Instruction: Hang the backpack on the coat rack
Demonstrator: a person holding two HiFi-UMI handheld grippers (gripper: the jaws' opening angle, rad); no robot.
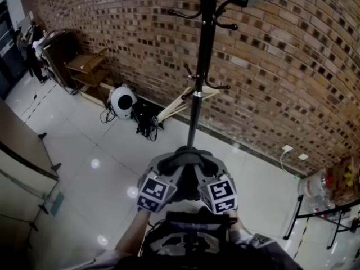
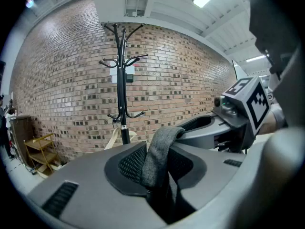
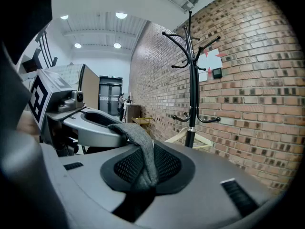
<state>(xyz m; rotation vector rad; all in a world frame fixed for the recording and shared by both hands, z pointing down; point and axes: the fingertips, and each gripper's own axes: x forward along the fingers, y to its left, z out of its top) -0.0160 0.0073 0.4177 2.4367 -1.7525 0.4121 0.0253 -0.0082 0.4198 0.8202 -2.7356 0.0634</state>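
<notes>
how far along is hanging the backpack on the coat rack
Done: the left gripper and right gripper each pinch the backpack's grey strap between their jaws. In hand: the bag is held in front of the person, facing the coat rack, which stands apart from it by the brick wall. Left: move in, lift the strap over a hook and release; the bag hangs on no hook yet.
</notes>
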